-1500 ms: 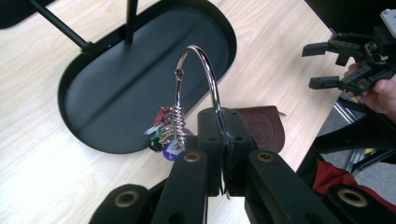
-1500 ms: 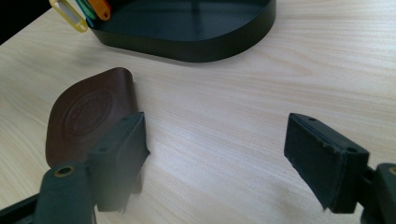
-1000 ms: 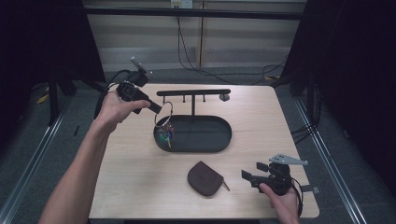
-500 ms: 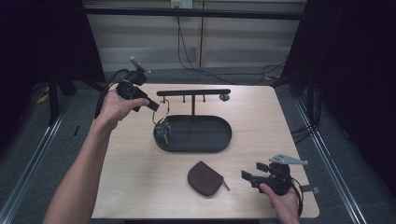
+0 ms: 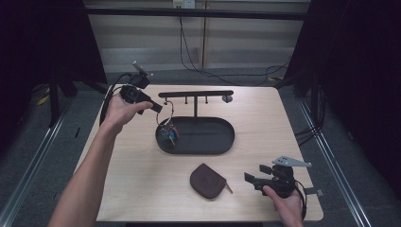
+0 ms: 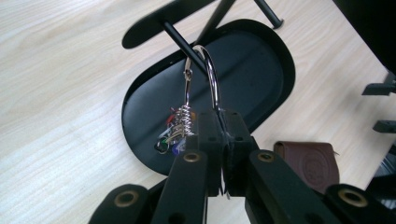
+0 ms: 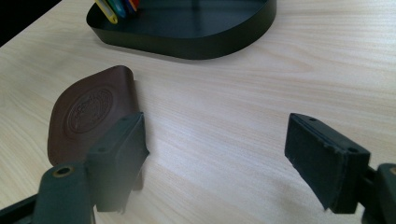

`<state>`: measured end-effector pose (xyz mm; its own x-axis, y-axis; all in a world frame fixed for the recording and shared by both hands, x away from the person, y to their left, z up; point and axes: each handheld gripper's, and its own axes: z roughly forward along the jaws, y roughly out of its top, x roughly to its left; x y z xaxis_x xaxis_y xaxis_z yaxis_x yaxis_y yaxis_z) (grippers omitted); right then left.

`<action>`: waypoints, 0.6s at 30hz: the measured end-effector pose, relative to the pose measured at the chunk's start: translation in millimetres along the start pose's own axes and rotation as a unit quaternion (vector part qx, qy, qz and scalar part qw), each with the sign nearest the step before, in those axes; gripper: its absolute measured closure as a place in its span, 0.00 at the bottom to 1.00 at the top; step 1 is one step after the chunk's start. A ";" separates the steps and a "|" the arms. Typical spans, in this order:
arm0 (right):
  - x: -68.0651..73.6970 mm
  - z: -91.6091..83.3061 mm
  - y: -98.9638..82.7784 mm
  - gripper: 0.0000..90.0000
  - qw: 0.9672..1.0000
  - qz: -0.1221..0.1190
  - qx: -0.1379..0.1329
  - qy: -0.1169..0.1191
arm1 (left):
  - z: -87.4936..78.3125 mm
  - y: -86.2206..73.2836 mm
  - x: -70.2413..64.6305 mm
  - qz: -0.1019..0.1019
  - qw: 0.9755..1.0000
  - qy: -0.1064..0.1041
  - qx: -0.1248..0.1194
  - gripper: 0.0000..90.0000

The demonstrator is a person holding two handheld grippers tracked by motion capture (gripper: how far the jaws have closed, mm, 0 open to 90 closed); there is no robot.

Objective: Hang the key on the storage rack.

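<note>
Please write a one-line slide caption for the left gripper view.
Left tool clamps silver carabiner key ring hooked over black stand peg above black oval tray.

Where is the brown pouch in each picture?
High view: the brown pouch lies on the table near the front edge, left of the right gripper.
Left gripper view: at lower right, partly behind the jaws.
Right gripper view: at left, behind the left jaw.
Shared landmark: the black oval tray, just beyond it.

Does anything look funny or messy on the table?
Nothing looks spilled or broken. The left hand-held gripper holds the key ring looped on the rack's peg, keys dangling over the black tray.
</note>
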<state>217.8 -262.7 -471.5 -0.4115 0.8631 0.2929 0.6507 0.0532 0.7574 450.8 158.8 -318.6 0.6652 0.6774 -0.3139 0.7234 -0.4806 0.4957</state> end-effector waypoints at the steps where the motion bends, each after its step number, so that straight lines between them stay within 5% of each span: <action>1: 0.1 0.2 0.0 0.24 1.000 0.000 0.000 0.001 | 1.0 0.8 -0.4 0.007 1.000 0.005 0.002 0.98; 9: -0.1 -0.9 0.0 0.24 1.000 0.000 0.000 0.002 | 4.3 0.8 -0.2 0.008 1.000 0.016 -0.003 0.97; 18: 0.8 -0.1 -0.1 0.23 1.000 -0.001 0.001 0.002 | 6.2 -4.9 0.6 -0.008 0.999 0.038 -0.006 0.82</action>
<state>217.3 -262.1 -471.3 -0.4157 0.8607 0.2941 0.6511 0.0558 0.7570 448.8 158.1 -326.2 0.6380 0.7251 -0.2594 0.7305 -0.4632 0.5018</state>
